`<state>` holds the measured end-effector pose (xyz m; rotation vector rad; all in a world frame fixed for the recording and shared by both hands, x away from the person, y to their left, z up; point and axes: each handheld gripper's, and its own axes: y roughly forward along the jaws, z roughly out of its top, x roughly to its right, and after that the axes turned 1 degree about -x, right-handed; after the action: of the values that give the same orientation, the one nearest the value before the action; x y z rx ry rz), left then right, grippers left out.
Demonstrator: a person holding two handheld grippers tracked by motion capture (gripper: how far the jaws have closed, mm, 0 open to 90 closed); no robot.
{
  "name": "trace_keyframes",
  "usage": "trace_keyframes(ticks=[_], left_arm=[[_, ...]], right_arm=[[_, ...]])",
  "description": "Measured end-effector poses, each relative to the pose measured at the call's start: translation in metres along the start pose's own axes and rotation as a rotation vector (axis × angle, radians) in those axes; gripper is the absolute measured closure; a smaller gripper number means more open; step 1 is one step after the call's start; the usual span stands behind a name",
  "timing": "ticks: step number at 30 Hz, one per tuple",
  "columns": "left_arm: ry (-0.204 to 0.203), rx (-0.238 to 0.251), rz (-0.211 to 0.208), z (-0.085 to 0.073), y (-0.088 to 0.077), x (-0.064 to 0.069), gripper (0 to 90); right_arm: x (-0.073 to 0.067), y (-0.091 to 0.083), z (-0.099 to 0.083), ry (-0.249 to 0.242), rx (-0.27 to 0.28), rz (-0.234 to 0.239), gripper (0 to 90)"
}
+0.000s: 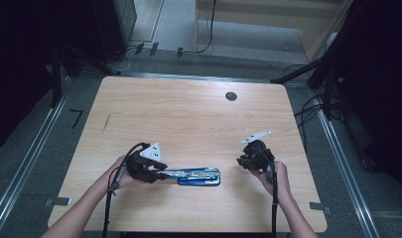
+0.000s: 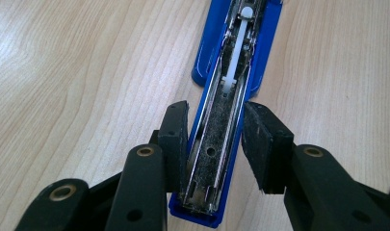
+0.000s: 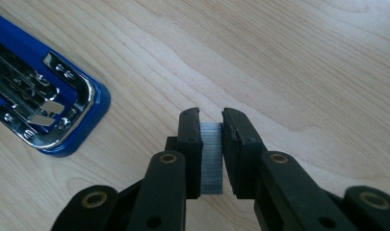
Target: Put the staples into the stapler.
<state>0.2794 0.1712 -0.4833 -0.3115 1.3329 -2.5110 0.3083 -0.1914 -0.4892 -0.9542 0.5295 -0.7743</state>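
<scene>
Left gripper point(image 2: 214, 139) clamping open stapler point(image 2: 231, 96); right gripper point(image 3: 212, 139) pinching staple strip point(image 3: 211, 159), just beside stapler, over wooden table point(image 1: 188, 114); dark room.

I can't read any text, label, brand or number on anything here, stapler point(image 2: 221, 144) included.

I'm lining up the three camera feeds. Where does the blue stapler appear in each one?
High view: the blue stapler lies open, low centre, its left end in the left gripper.
Left gripper view: it runs from bottom centre to the top, between the jaws.
Right gripper view: its chrome-edged end sits at the left edge.
Shared landmark: the wooden table.
</scene>
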Motion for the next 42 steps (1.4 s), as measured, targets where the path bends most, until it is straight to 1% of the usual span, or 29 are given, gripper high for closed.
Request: trace_keyframes(ticks=[6,9,10,12,14,16,19,20,21,22,23,26,34,35,38,40,42], left_arm=[[-0.003,0.005,-0.003,-0.001,0.0,0.0,63.6],[-0.007,0.009,-0.004,-0.001,0.0,0.0,63.6],[-0.009,0.008,-0.005,-0.001,0.0,0.0,63.7],[-0.009,0.009,-0.003,-0.002,0.0,0.0,63.6],[-0.007,0.008,-0.001,-0.001,0.0,0.0,63.6],[-0.007,0.006,0.001,-0.001,0.0,0.001,63.7],[-0.011,0.007,0.0,-0.001,0.0,0.001,63.6],[-0.009,0.007,0.001,-0.001,0.0,0.0,63.6],[-0.014,0.009,0.001,-0.001,0.0,0.0,63.6],[-0.011,0.007,0.002,-0.001,0.0,0.0,63.6],[-0.006,0.004,0.002,-0.001,0.001,0.0,63.5],[-0.006,0.003,0.002,0.0,0.001,0.001,63.4],[-0.003,0.002,-0.002,0.0,0.001,0.0,63.5],[-0.002,0.003,-0.002,0.0,0.001,0.0,63.5],[-0.004,0.003,-0.001,0.0,0.0,0.0,63.5],[-0.003,0.003,0.001,0.0,0.0,0.0,63.6],[-0.003,0.003,0.001,0.0,0.0,0.0,63.5]], right_arm=[[-0.008,0.001,0.005,-0.028,-0.002,0.024,79.8],[-0.011,0.002,0.008,-0.052,0.006,0.035,79.8],[-0.013,0.002,0.009,-0.048,0.009,0.043,79.8],[-0.016,0.002,0.01,-0.066,0.002,0.051,79.8],[-0.02,0.002,0.012,-0.072,0.005,0.055,79.8],[-0.023,0.001,0.014,-0.089,0.006,0.061,79.8],[-0.027,-0.002,0.017,-0.098,0.017,0.072,79.8],[-0.028,-0.004,0.018,-0.109,0.025,0.078,79.8],[-0.03,-0.006,0.018,-0.117,0.038,0.074,79.9],[-0.032,-0.007,0.019,-0.128,0.06,0.079,80.0],[-0.034,-0.009,0.02,-0.14,0.07,0.083,80.0],[-0.039,-0.011,0.022,-0.165,0.079,0.089,80.0],[-0.046,-0.009,0.03,-0.198,0.09,0.117,80.0],[-0.046,-0.008,0.032,-0.21,0.092,0.124,80.0],[-0.048,-0.008,0.037,-0.221,0.101,0.137,80.0],[-0.05,-0.007,0.04,-0.23,0.097,0.147,80.0],[-0.052,-0.006,0.043,-0.248,0.102,0.161,80.0]])
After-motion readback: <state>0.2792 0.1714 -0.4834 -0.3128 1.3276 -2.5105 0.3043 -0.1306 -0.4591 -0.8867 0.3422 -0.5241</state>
